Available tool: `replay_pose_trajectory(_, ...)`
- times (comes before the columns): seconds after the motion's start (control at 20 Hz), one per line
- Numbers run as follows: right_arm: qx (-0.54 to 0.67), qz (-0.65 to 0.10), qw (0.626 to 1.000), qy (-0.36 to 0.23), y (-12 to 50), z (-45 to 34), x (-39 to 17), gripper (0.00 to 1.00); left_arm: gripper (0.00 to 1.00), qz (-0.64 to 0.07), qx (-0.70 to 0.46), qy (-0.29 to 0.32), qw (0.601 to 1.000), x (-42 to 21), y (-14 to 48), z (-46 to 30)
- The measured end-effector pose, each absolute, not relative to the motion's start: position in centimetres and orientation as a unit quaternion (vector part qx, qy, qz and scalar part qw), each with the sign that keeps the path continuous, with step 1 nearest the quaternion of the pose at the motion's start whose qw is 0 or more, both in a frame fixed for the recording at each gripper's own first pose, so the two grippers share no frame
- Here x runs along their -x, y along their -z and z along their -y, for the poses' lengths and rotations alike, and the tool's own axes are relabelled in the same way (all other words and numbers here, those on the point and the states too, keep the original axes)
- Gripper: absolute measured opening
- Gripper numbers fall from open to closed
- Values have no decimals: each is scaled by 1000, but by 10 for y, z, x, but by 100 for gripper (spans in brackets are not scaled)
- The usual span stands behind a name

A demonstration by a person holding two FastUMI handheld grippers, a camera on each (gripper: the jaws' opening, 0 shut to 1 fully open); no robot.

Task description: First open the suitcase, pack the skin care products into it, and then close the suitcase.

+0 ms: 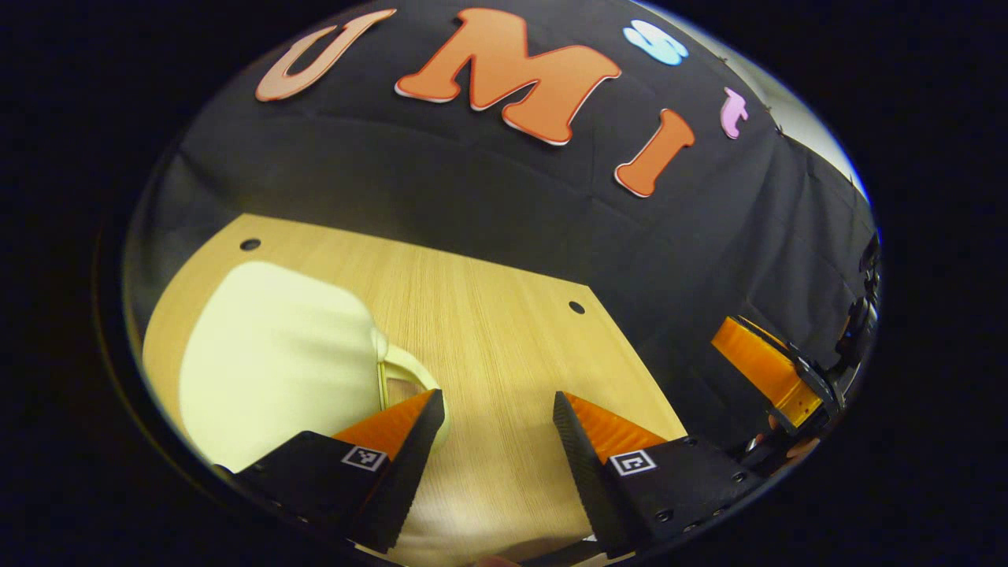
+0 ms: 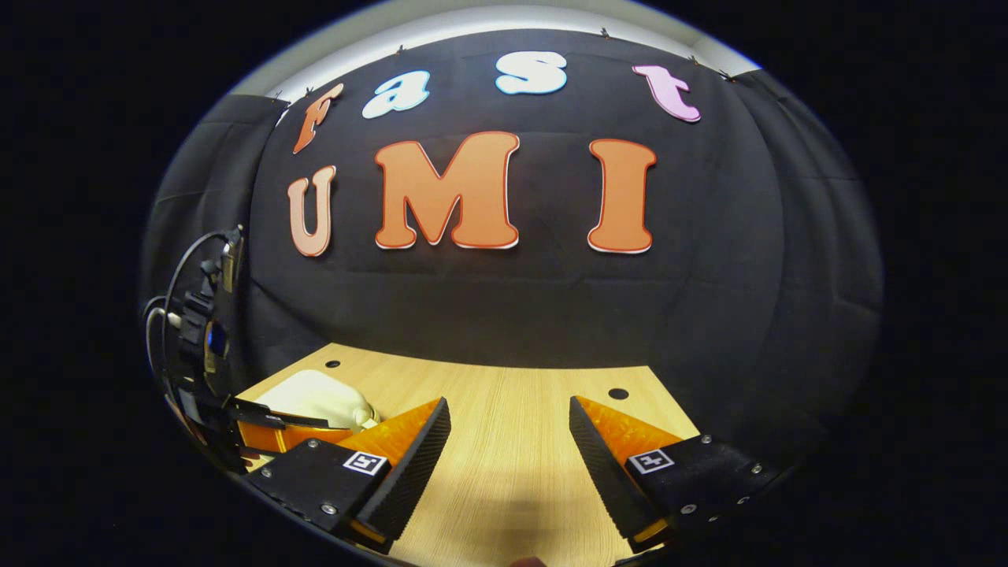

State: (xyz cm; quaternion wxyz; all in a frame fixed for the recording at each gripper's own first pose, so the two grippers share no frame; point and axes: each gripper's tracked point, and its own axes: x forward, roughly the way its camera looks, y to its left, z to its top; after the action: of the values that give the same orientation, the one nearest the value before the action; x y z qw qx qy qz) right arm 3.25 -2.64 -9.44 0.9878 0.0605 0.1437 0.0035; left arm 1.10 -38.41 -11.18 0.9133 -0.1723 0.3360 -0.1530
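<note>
A pale cream suitcase (image 1: 276,354) lies closed on the wooden table (image 1: 488,315) at the left of the left gripper view, its handle (image 1: 405,370) facing the middle. My left gripper (image 1: 496,425) is open just right of that handle, with nothing between its fingers. In the right gripper view the suitcase (image 2: 319,398) sits small at the far left, and my right gripper (image 2: 510,437) is open over bare table (image 2: 512,409). The other gripper (image 2: 260,429) shows at the left edge there, beside the suitcase. The right gripper (image 1: 776,374) appears at the right edge of the left gripper view.
The table has small round holes (image 1: 576,307) near its back corners. A black cloth wall (image 2: 504,299) rises right behind the table's far edge. Cables (image 2: 177,315) hang at the left of the right gripper view.
</note>
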Motion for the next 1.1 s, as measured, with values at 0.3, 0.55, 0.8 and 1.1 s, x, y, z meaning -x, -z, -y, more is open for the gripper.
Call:
replay_pose_trajectory(0.3,-43,-75,996,-3,45,16,-35,95,95,-213,110,94,966,-21,29,370)
replay_pose_trajectory(0.55,-24,-37,999,-23,12,-4,-28,95,95,-106,82,57,989,-13,-10,353)
replay_pose_trajectory(0.8,-32,-11,999,-31,-13,-9,-23,95,96,-63,71,46,994,-3,-35,342)
replay_pose_trajectory(1.1,-46,-15,998,-33,-10,-12,-16,99,96,-52,34,33,998,10,-39,341)
